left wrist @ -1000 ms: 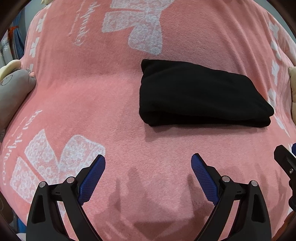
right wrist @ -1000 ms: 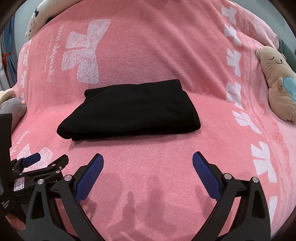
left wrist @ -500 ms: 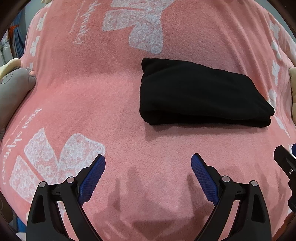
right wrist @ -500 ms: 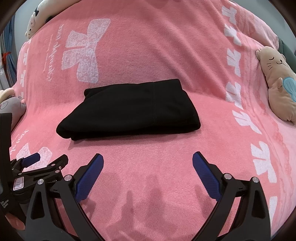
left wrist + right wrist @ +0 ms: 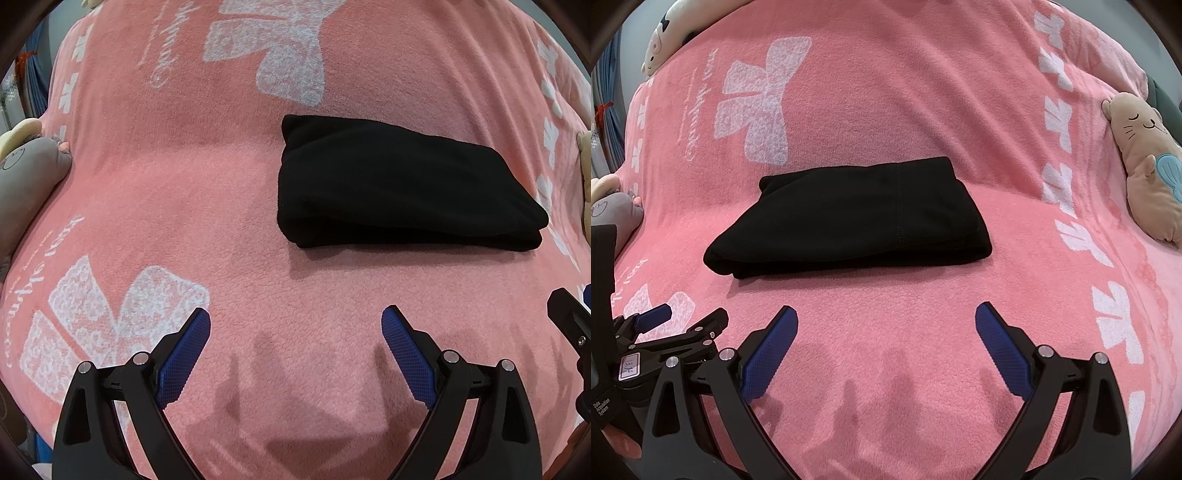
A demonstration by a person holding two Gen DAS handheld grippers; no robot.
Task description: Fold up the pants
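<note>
Surface: pink fleece blanket [image 5: 207, 192] with white bow prints and script lettering, spread wide and filling both views.
Pants: black pants [image 5: 402, 188] lie folded into a compact rectangle on the blanket, layered edges showing along the near side; in the right wrist view the same bundle [image 5: 849, 218] sits centred, with a stitched seam running across its top.
Left gripper: left gripper [image 5: 295, 325] has its blue-padded fingers spread wide apart, holding nothing, above bare blanket on the near side of the pants and apart from them; the pants lie ahead and to its right.
Right gripper: right gripper [image 5: 886, 321] likewise gapes wide with nothing between its pads, near side of the pants, not touching them.
Shadows: finger shadows fall on the blanket just below each gripper.
Left edge: grey plush toy [image 5: 26, 177] rests against the blanket's left side.
Right edge: tan cat plush [image 5: 1148, 166] with closed eyes and a blue patch lies at the far right.
Far left corner: white plush toy [image 5: 665, 33] sits at the blanket's far edge.
</note>
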